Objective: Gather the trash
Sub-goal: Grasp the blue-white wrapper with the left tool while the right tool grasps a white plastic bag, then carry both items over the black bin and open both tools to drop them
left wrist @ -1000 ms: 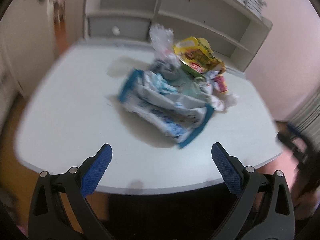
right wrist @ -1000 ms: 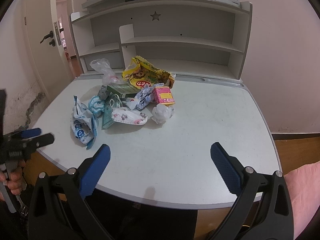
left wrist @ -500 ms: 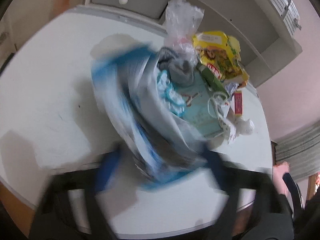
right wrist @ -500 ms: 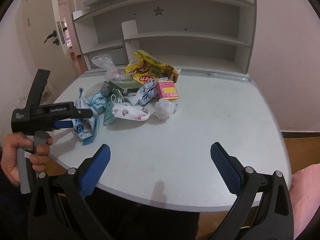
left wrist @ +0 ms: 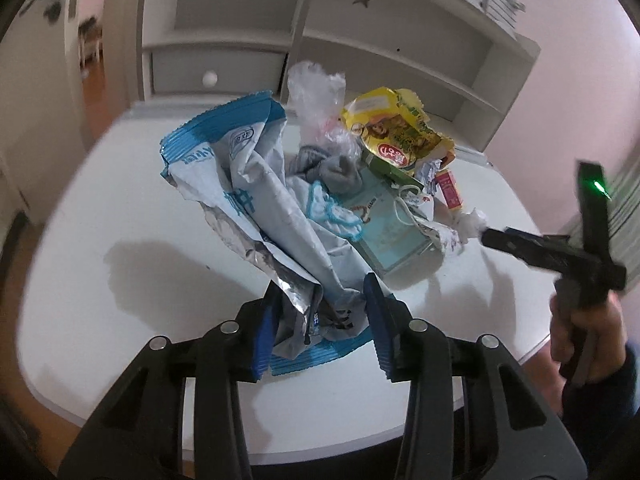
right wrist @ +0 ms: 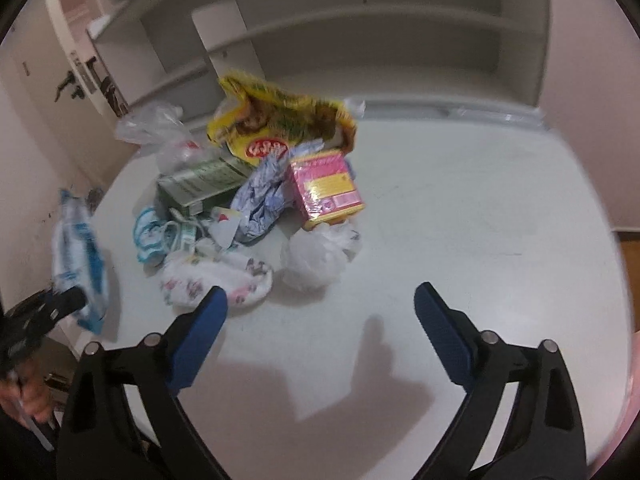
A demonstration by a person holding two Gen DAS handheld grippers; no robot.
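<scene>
My left gripper (left wrist: 322,316) is shut on a crumpled blue and white foil wrapper (left wrist: 256,200) and holds it raised at the table's left edge; the wrapper also shows in the right wrist view (right wrist: 78,256). My right gripper (right wrist: 320,320) is open and empty, above the white table (right wrist: 460,220), just short of a crumpled white bag (right wrist: 316,258) and a floral cloth (right wrist: 216,284). The trash pile holds a yellow snack bag (right wrist: 280,128), a pink box (right wrist: 326,188), a green box (right wrist: 200,186) and a clear plastic bag (right wrist: 160,132).
A white shelf unit (left wrist: 360,40) with a drawer stands behind the table. A door (right wrist: 72,80) is at the far left. The right gripper's body shows in the left wrist view (left wrist: 560,248). The table's front edge is close under both grippers.
My left gripper moved in to the wrapper, shut on it and lifted it. My right gripper moved forward over the table toward the pile and stayed open.
</scene>
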